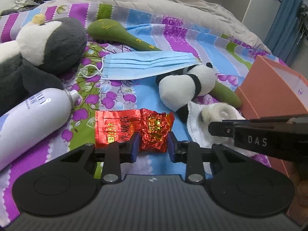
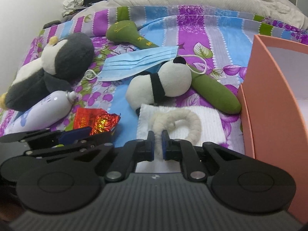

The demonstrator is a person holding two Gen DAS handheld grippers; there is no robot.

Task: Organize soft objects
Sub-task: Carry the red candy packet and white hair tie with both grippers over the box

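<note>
- bed [image 2: 221, 30]: floral striped sheet in purple, blue and green, soft and giving under everything on it; grey quilt bunched at the far edge.
- orange box [image 2: 269, 100]: stiff card walls, open top, pale inside, at the right edge of the bed; probably where the soft things go.
- penguin plush [image 1: 48, 44]: biggest soft item, at the left, grey-and-white pile, bulky but likely light; best taken by a flipper or a pinch of body.
- spray bottle [image 1: 32, 119]: smooth, hard, pale, lying on its side beside the penguin; not soft, would roll.
- green padded mallet [image 2: 215, 88]: long fabric-covered club with yellow stitching, partly under the mask and panda; firm-soft, easy at the shaft.
- face mask [image 1: 146, 65]: thin pleated blue sheet, limp, with white ear loops; take at an edge.
- panda plush [image 2: 165, 84]: small, round, short pile, squashy.
- white cloth [image 2: 204, 123]: folded, ribbed, lying flat near the box.
- woolly ring [image 2: 184, 119]: cream fuzzy loop on the cloth, light and floppy.
- red foil packet [image 1: 134, 130]: crinkled, crackly, slippery, light.
- right gripper [image 2: 158, 144]: clenched on the ring's near end.
- left gripper [image 1: 153, 146]: jaws straddle the packet's crumpled end, pads seemingly touching it; a firm hold is unclear.
</note>
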